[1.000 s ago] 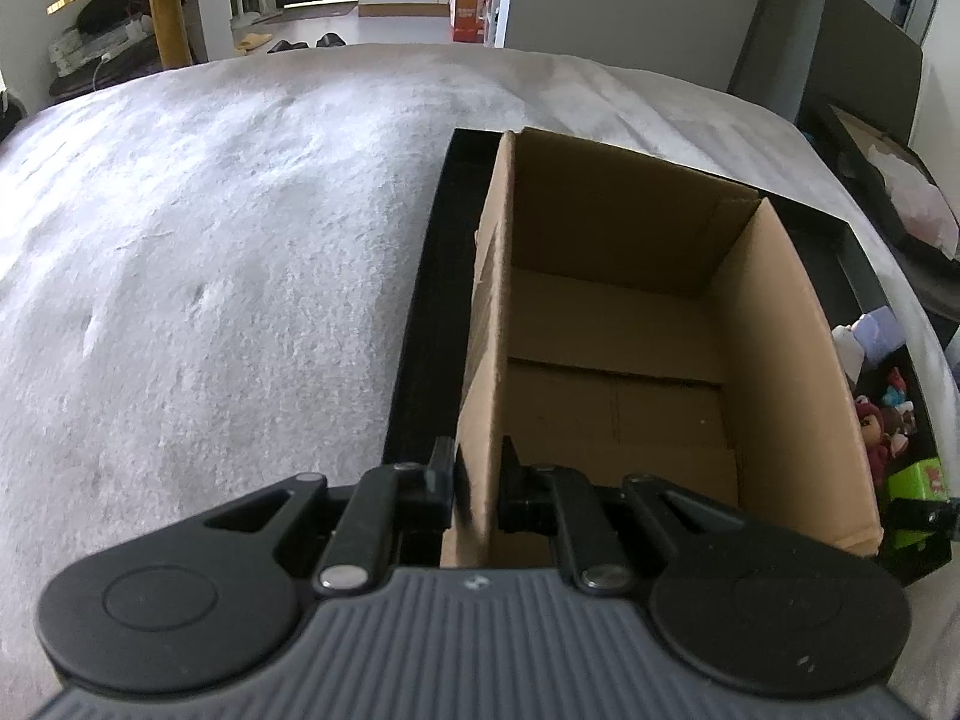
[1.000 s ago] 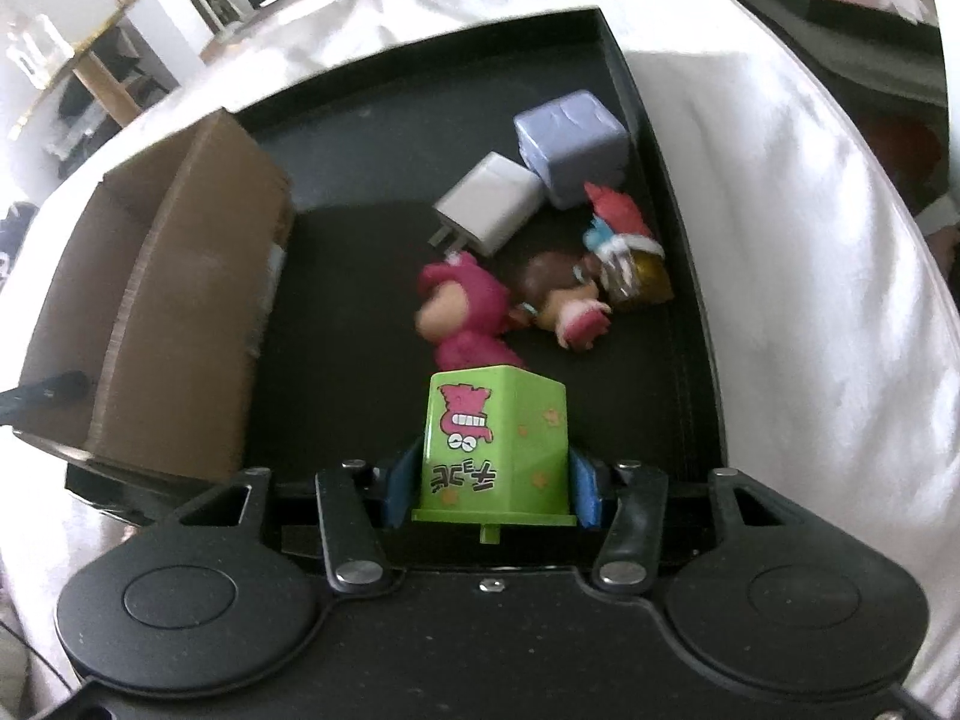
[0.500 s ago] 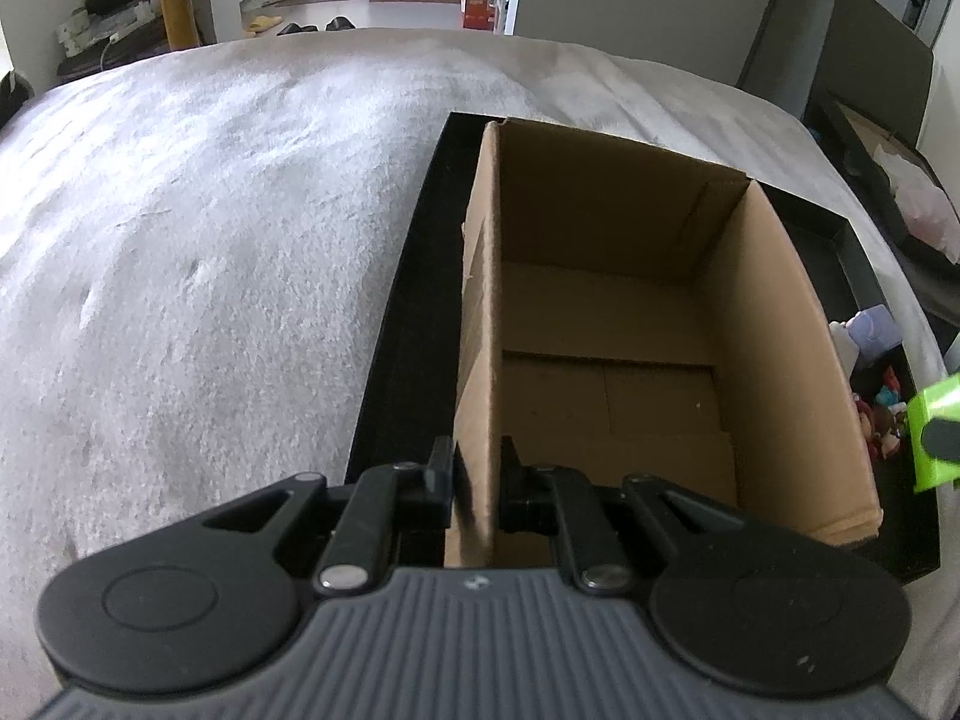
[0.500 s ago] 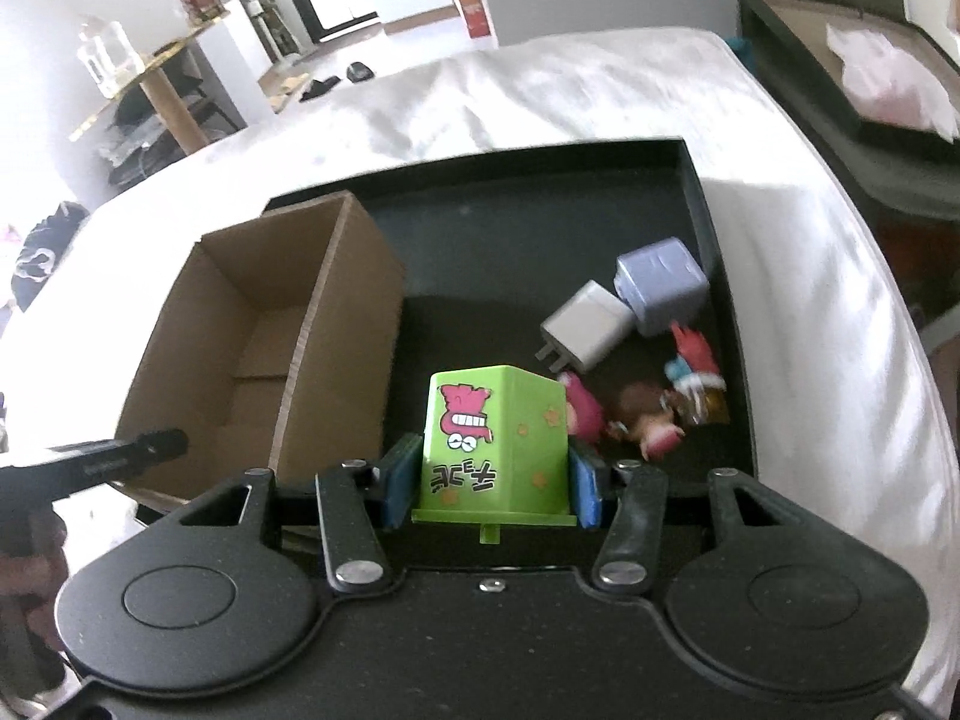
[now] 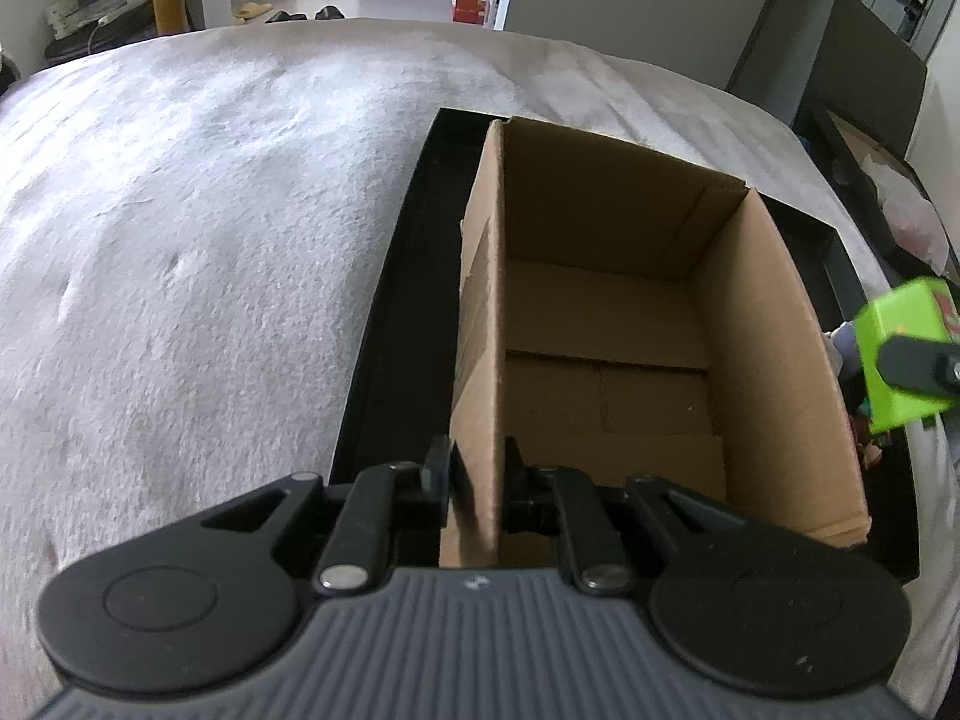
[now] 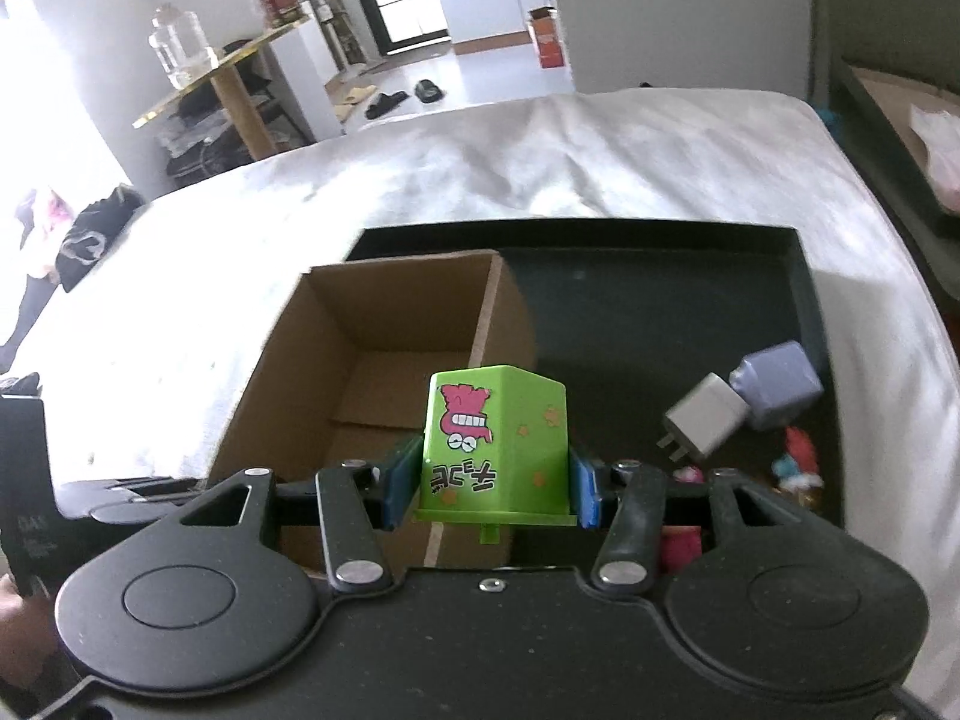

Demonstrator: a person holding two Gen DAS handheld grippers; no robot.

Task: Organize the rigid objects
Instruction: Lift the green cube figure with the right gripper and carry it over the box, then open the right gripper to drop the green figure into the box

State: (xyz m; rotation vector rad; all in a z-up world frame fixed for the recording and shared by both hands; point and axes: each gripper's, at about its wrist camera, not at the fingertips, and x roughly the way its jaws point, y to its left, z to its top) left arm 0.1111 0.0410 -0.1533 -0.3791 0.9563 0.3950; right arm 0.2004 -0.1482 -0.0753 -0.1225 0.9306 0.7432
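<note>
The green box (image 5: 906, 354) is cut off by the left wrist view's 3 o'clock edge. In the right wrist view it hides part of the carton's (image 6: 384, 372) near wall. The figures (image 6: 798, 468) at 4 o'clock are blurred and partly behind the right gripper (image 6: 495, 483). The charger (image 6: 702, 423) and cube (image 6: 777, 384) are smeared.

The green box (image 6: 497, 450) bears a pink cartoon face and orange stars. The cardboard box (image 5: 606, 360) is plain brown, the tray (image 6: 660, 276) black.

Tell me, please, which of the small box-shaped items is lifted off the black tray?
The green cartoon-printed box, clamped in the right gripper; the white charger and lilac cube lie on the tray.
</note>
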